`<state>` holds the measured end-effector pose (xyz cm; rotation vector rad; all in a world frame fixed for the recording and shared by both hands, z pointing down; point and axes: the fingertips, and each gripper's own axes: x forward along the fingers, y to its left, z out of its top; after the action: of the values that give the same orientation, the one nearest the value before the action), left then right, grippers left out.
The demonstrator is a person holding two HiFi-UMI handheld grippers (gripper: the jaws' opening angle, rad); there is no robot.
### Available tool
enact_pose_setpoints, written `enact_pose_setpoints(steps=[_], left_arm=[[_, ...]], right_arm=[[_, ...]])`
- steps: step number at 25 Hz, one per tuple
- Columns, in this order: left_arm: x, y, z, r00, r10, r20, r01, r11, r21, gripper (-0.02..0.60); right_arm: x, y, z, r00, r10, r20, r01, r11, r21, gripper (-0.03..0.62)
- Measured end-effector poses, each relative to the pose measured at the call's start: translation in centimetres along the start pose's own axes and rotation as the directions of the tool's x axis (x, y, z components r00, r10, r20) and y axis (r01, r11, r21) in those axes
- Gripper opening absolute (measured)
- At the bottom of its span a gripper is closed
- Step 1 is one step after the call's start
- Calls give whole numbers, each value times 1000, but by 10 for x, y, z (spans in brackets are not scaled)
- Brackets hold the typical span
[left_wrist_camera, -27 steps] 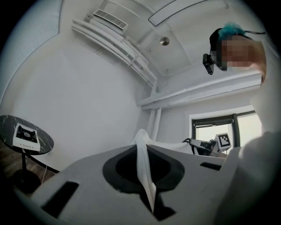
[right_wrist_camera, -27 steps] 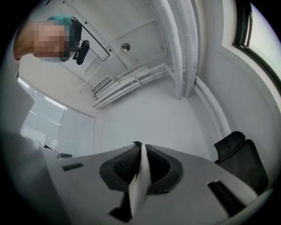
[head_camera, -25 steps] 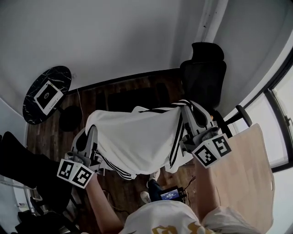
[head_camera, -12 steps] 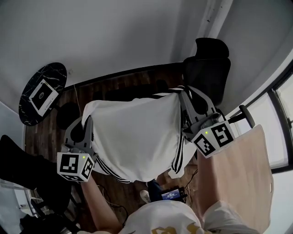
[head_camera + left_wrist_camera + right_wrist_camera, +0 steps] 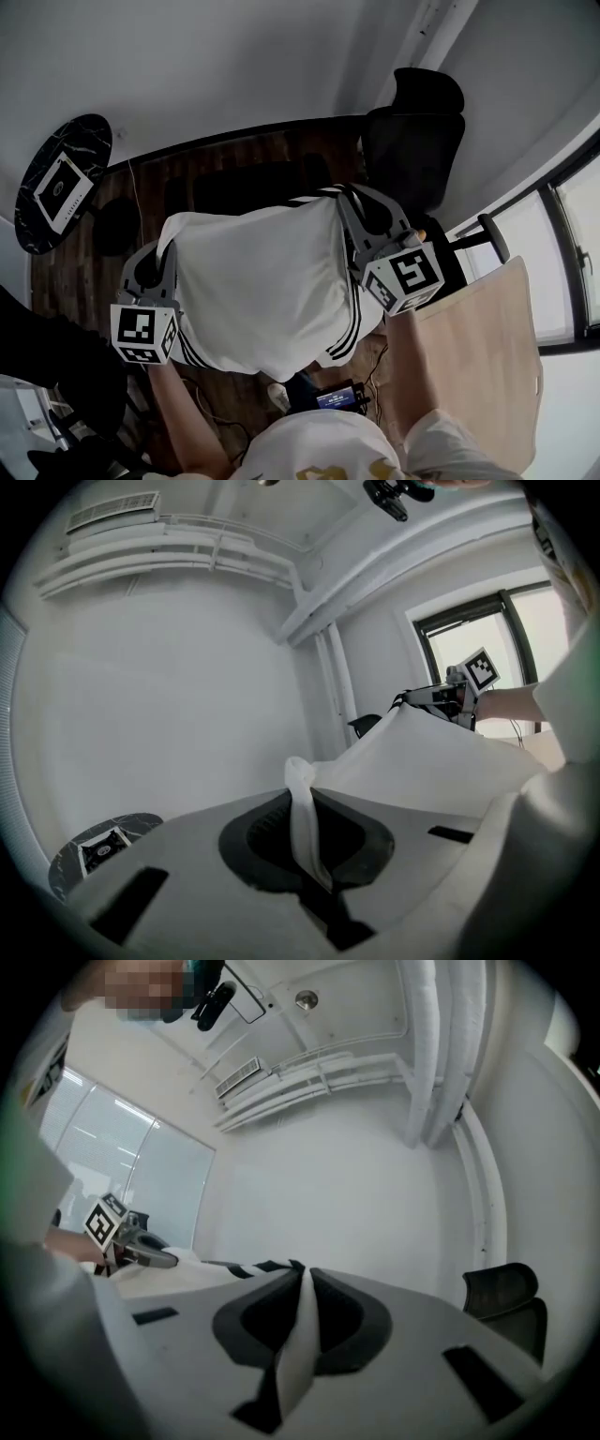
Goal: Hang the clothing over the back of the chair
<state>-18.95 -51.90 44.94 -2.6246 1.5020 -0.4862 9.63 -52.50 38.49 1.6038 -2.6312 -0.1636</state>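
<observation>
We hold the white garment with black stripes [image 5: 262, 291] spread flat in the air at the middle of the head view, stretched between our two grippers above the dark wooden floor [image 5: 234, 164]. Its black stripes run along the top edge by the right corner and down both lower sides.

The left gripper [image 5: 169, 247] sits at the garment's nine o'clock. Its jaws are nearly together and pinch a narrow fold of the white cloth, which stands up between the pads in the left gripper view. The right gripper [image 5: 350, 193] sits at the garment's two o'clock. Its jaws are drawn narrow on another fold of the same cloth, beside the striped edge.

The black office chair [image 5: 412, 141] stands at one o'clock from the garment, near the right gripper and facing the wall corner. The garment is not yet draped over its backrest.

Farther out, at ten o'clock, a round black marble side table [image 5: 37, 225] carries a white square card [image 5: 58, 187]. At four o'clock lies a pale wooden counter [image 5: 478, 347], with a window [image 5: 567, 234] beyond it at three o'clock.
</observation>
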Motion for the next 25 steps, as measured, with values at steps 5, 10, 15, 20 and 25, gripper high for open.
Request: enact_pose_setpoints(steps=[5, 10, 15, 20, 25], left_arm=[[16, -8, -30, 993, -11, -117, 22, 996, 91, 29], [30, -21, -68, 969, -40, -245, 79, 985, 154, 29], [37, -36, -110, 924, -91, -373, 164, 972, 169, 29], [39, -40, -122, 904, -116, -412, 205, 962, 179, 31], [39, -40, -130, 884, -133, -449, 242, 950, 197, 49]], right_arm=[[11, -1, -30, 998, 22, -67, -25, 999, -43, 37], [18, 4, -64, 986, 39, -161, -58, 992, -113, 37], [20, 6, -106, 961, 60, -271, -102, 984, -144, 37], [21, 17, -137, 937, 86, -338, -152, 973, -173, 37], [15, 26, -167, 898, 114, -425, -222, 952, -212, 39]])
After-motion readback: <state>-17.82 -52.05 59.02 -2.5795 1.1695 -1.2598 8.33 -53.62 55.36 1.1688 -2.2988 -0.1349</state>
